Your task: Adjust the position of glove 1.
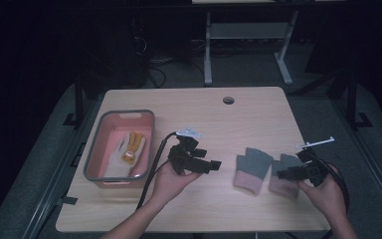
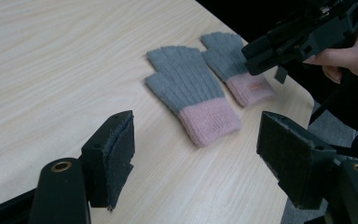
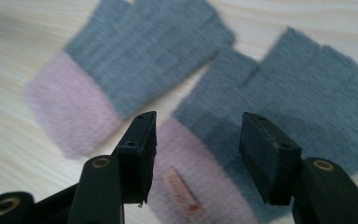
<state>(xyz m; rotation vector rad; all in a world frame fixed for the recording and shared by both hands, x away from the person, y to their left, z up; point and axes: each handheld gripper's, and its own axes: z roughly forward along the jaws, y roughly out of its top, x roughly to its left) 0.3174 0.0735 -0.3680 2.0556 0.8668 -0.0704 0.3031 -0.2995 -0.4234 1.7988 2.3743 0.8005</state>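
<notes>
One glove sits in the bin; two more wait on the table.

High view: pink bin (image 1: 93, 149) holds a yellow-and-white glove (image 1: 129, 149). Left gripper view: left gripper (image 2: 193, 154), jaws apart, empty, facing grey-and-pink gloves (image 2: 191, 93). Right gripper view: right gripper (image 3: 198, 154), jaws apart above the labelled glove (image 3: 270, 112), likely next.

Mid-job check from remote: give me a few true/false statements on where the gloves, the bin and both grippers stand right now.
1. Two grey gloves with pink cuffs, the left glove and the right glove, lie flat on the table. True.
2. The right gripper is shut on a glove. False: its jaws stand open just above the right glove's pink cuff.
3. The left gripper is open and holds nothing. True.
4. The pink bin is empty. False: a white and yellow item lies inside it.
5. A small label shows on the right glove's cuff. True.
</notes>
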